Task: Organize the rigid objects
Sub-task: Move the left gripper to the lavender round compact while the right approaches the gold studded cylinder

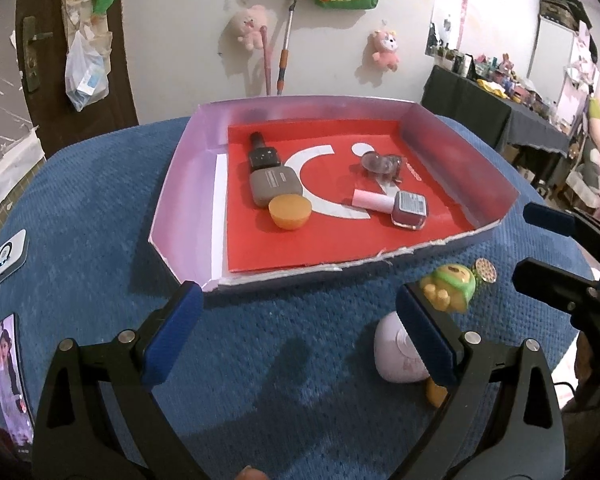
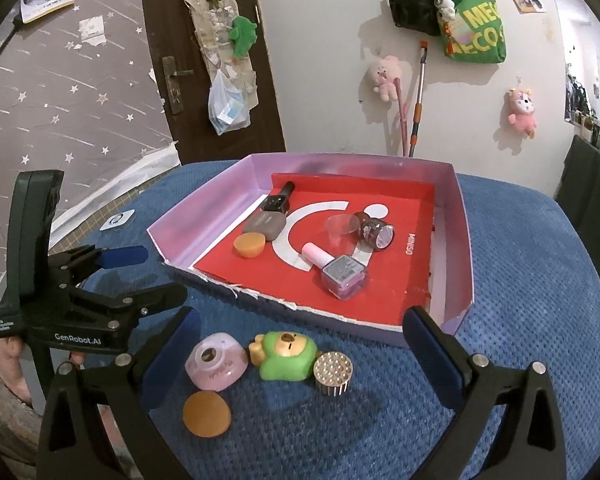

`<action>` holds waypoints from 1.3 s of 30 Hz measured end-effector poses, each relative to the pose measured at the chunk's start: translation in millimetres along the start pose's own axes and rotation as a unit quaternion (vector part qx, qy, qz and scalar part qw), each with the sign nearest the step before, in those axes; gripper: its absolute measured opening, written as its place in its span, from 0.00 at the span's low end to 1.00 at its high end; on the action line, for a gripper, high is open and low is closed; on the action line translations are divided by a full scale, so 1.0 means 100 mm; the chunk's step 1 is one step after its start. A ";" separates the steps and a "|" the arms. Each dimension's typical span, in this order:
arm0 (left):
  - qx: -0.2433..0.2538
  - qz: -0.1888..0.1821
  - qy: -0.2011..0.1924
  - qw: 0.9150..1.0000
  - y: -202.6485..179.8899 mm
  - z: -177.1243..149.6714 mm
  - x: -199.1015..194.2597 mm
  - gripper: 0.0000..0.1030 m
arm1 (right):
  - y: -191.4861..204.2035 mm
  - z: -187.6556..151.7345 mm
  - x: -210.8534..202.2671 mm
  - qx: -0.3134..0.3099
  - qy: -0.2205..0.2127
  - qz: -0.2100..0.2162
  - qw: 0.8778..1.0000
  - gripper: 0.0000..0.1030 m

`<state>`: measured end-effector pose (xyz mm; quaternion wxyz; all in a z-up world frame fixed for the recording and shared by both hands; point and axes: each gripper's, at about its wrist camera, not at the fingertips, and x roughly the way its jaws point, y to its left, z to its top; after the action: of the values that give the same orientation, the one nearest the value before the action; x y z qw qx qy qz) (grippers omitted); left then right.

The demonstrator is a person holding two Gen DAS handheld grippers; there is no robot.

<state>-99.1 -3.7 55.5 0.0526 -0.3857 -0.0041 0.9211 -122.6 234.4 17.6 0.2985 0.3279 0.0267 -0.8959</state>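
Left wrist view: the left gripper (image 1: 296, 336) hangs spread wide and empty over bare blue cloth (image 1: 100, 208), and the loose things, a pink case (image 1: 392, 354) and a green bear toy (image 1: 454, 286), lie off past its right finger, near the box (image 1: 180, 184). Right wrist view: the right gripper (image 2: 300, 350), also wide and empty, has the bear toy (image 2: 286, 356), the pink case (image 2: 216, 366), an orange disc (image 2: 207, 415) and a studded tin (image 2: 333, 372) between its fingers, so I judge it the nearer claw, with the box just beyond.

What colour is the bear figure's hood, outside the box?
Green, around a tan face, on the bear figure; clearest in the right wrist view.
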 end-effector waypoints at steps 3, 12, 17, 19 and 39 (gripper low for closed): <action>0.014 0.010 -0.002 1.000 -0.05 -0.04 -0.02 0.96 | 0.01 -0.05 -0.03 -0.004 0.001 -0.007 1.000 1.00; 0.022 0.001 0.005 1.000 -0.15 -0.12 -0.03 0.96 | 0.08 -0.16 -0.06 -0.020 0.009 -0.019 1.000 1.00; 0.015 -0.002 0.012 1.000 -0.12 -0.19 -0.01 0.96 | 0.14 -0.22 -0.07 -0.036 0.013 -0.028 0.999 1.00; 0.013 -0.006 0.014 1.000 -0.12 -0.23 -0.01 0.96 | 0.15 -0.24 -0.08 -0.042 0.015 -0.033 0.998 0.98; 0.028 -0.053 0.032 0.998 -0.35 -0.31 0.11 0.91 | -0.12 -0.41 0.16 -0.001 0.058 -0.058 0.997 0.64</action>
<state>-81.4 31.1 27.0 0.1120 -0.4123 0.0031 0.9041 -115.5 245.5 -26.2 0.2446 0.3773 0.0641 -0.8909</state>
